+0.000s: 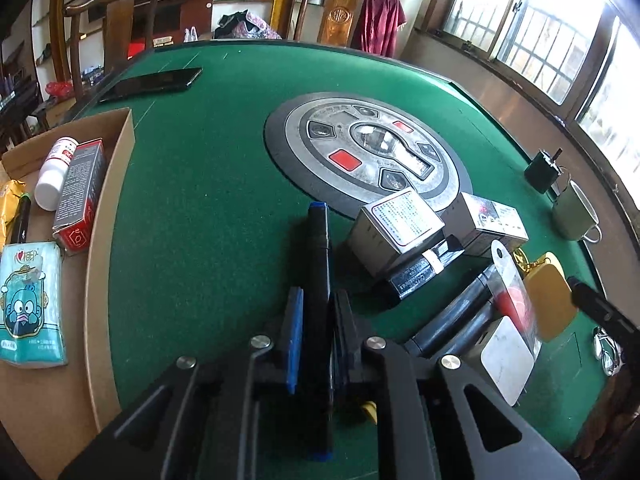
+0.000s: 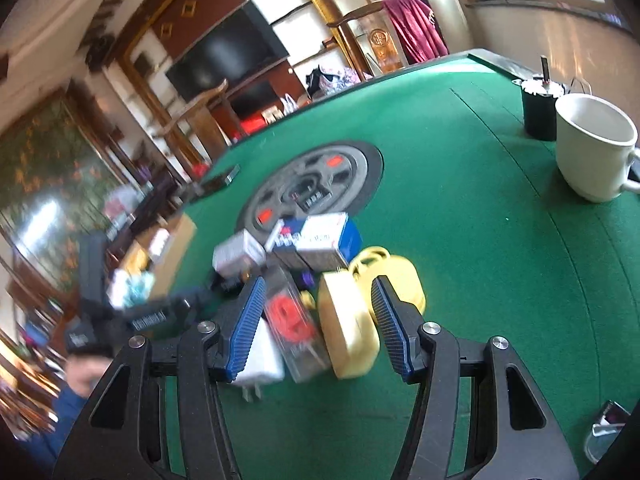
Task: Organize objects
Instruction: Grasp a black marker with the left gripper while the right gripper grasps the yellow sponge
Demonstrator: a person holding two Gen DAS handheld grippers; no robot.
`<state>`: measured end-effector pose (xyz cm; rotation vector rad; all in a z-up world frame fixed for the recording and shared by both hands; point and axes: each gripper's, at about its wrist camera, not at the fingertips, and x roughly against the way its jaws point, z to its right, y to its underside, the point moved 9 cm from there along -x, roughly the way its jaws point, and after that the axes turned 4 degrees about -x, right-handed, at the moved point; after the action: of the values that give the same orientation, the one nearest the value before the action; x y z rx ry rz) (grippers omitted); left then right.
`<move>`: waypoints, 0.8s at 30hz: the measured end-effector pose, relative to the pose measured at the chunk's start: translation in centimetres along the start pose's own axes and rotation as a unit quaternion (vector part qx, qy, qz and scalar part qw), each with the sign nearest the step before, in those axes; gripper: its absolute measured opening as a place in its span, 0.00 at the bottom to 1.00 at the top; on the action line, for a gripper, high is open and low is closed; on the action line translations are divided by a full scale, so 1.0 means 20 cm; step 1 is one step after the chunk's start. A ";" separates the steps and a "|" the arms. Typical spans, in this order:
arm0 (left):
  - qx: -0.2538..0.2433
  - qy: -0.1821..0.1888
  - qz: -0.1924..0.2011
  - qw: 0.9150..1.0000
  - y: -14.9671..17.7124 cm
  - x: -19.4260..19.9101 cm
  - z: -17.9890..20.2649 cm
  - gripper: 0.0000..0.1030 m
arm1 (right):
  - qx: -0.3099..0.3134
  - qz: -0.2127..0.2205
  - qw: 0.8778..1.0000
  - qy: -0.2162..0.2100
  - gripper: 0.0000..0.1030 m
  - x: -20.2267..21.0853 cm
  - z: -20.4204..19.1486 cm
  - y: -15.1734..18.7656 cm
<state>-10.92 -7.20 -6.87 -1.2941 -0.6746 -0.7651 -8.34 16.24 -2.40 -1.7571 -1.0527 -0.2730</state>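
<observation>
My left gripper (image 1: 316, 300) is shut on a long black marker with a blue cap (image 1: 318, 240), held above the green table (image 1: 200, 200). A cardboard box (image 1: 108, 216) at the left holds a tissue pack (image 1: 30, 300), a red-grey carton (image 1: 78, 192) and a white bottle (image 1: 54, 172). A pile lies to the right: silver boxes (image 1: 396, 232), a black tube (image 1: 416, 276), a white charger (image 1: 506, 356). My right gripper (image 2: 316, 316) is open, its fingers on either side of a yellow case (image 2: 348, 332) and a clear pack with red cable (image 2: 294, 324).
A round control panel (image 1: 368, 152) sits in the table's middle. A black phone (image 1: 156, 82) lies at the far left. A cup (image 2: 592, 144) and a black motor (image 2: 538, 108) stand near the right edge. Glasses (image 2: 608, 428) lie at the near right. Chairs stand behind.
</observation>
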 end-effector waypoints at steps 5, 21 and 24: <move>-0.012 -0.007 0.007 1.000 0.00 0.00 0.01 0.13 | 0.012 -0.002 1.000 0.018 0.46 -0.01 0.02 0.02; -0.038 -0.034 0.019 0.999 0.01 0.01 0.02 0.13 | -0.049 -0.054 0.997 -0.020 0.17 -0.10 0.05 0.10; -0.038 -0.034 0.021 0.998 0.01 0.02 0.02 0.13 | -0.057 -0.053 0.997 -0.027 0.17 -0.09 0.05 0.10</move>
<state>-10.62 -6.88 -6.65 -1.4037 -0.6750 -0.7204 -8.20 15.91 -5.30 -1.8216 -1.1907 -0.3594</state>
